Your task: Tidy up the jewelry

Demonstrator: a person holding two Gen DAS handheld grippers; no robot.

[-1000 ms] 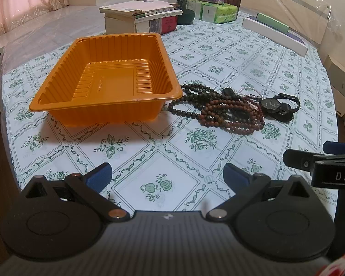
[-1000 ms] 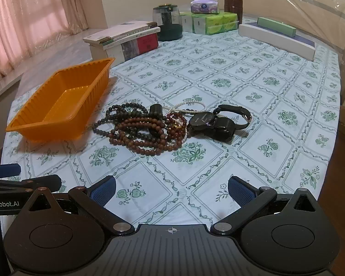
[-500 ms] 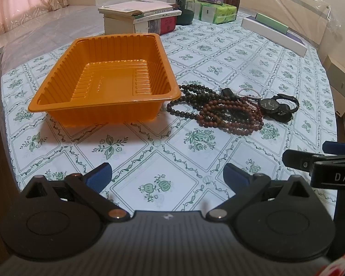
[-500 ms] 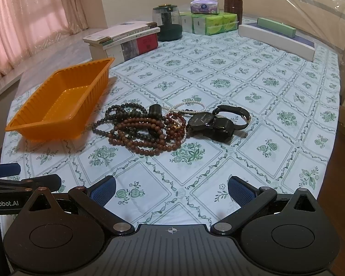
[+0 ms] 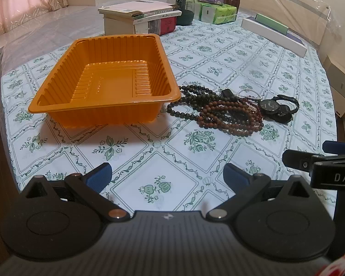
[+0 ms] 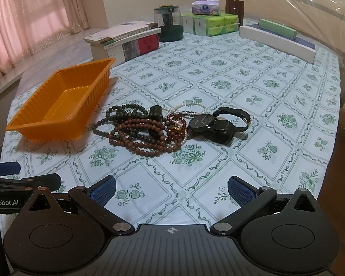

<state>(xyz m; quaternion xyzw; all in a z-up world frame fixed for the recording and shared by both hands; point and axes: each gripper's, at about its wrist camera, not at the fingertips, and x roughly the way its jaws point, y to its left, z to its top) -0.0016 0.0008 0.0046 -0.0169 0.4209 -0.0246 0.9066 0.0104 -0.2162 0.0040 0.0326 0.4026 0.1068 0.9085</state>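
Left claw (image 5: pixel 166 176) spread wide, holding nothing, low over the table (image 5: pixel 149 151). Right claw (image 6: pixel 171 186) also spread, nothing held, just beside it. Ahead: tangled bead necklaces (image 6: pixel 138 128), pearl strand (image 6: pixel 188 110) and black watches (image 6: pixel 218 124) heaped together, touching. Orange tray (image 5: pixel 103 87) just left of the pile, nothing in it.

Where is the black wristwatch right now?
The black wristwatch lies on the floral tablecloth at the right end of the jewelry pile, beside the red-brown bead strand and away from the empty ribbed orange plastic tray; neither claw touches it.
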